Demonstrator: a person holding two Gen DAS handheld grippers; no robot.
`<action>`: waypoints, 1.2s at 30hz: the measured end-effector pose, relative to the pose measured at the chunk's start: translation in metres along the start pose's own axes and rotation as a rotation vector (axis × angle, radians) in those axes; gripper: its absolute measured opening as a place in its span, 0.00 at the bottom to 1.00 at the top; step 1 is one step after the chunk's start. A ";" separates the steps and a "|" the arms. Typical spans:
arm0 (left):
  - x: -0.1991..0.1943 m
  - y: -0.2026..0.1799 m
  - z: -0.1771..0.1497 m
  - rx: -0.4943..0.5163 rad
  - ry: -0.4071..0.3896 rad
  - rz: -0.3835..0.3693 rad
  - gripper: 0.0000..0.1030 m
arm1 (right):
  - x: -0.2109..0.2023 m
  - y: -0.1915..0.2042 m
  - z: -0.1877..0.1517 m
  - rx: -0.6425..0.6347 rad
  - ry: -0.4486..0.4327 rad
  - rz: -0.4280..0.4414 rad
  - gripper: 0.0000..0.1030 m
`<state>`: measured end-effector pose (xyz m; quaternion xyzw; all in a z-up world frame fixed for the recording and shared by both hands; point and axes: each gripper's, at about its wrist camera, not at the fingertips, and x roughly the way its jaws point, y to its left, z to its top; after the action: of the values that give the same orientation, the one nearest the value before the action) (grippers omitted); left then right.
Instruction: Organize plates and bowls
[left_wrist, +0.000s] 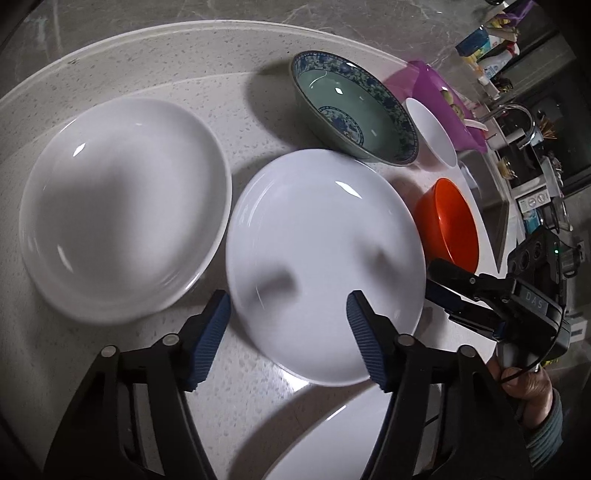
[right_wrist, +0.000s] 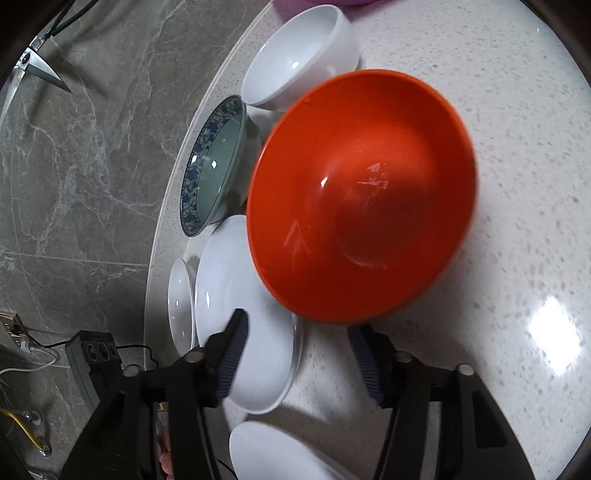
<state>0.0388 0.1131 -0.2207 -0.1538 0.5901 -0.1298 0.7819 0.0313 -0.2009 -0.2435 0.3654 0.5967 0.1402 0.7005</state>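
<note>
Hovering both grippers over dishes on the speckled table.
Left gripper spread wide above the middle white plate; right gripper spread, nothing held, its fingers near the orange bowl, beside the plate.

The counter is white with little grey specks and a round edge. Below it lies a grey marble floor. Far off stand a shiny tap and a purple tub.
</note>
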 end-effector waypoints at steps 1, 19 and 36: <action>0.001 0.000 0.001 -0.005 -0.002 -0.002 0.57 | 0.001 0.001 0.001 -0.001 -0.007 0.002 0.54; 0.010 0.014 0.004 -0.105 -0.043 0.036 0.26 | 0.013 0.014 0.003 -0.016 -0.064 -0.061 0.25; 0.015 0.020 0.005 -0.098 -0.051 0.055 0.08 | 0.020 0.028 -0.002 -0.119 -0.057 -0.155 0.08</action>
<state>0.0485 0.1261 -0.2404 -0.1790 0.5796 -0.0751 0.7914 0.0417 -0.1680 -0.2388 0.2798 0.5936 0.1101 0.7465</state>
